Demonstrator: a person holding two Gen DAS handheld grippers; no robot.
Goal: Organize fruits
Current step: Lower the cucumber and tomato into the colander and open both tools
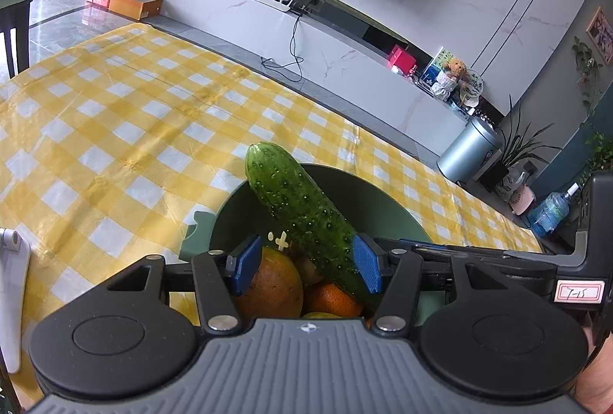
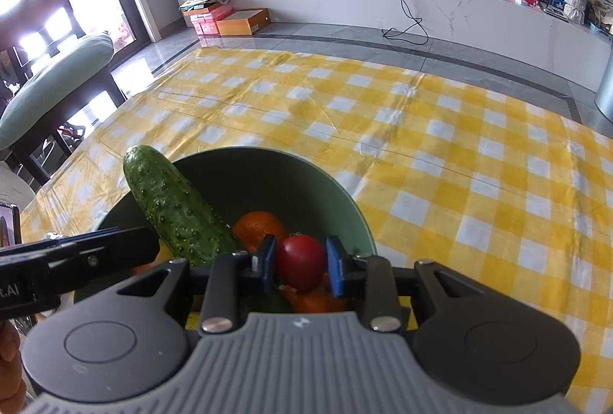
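Green ceramic-looking bowl (image 2: pixel 291 180) sitting near the left edge of the yellow-check table (image 2: pixel 440 153), already loaded with an orange (image 2: pixel 260 226), a mango (image 1: pixel 268 283) and a few bits too buried to name. Right gripper (image 2: pixel 300 245) parked low inside the bowl, jaws slack around a red tomato (image 2: pixel 300 262) resting on the orange pile, with just a sliver of daylight at one pad, so released rather than pinched. Left gripper (image 1: pixel 306 249) roughly half open, not clamping anything: cucumber (image 1: pixel 299 207) brushing one pad only, lower end down among the fruit, top end leaning out over the bowl's far-left rim. Looks like the letting-go part of the drop. To do it clean: spread the right jaws a touch wider first, then back straight out along the fingers, no sideways swipe, otherwise a rolling tomato. Same idea on the left: ease away without nudging that cucumber, since propped on the rim like that probably pretty tippy. Maybe worth laying it flatter afterwards.
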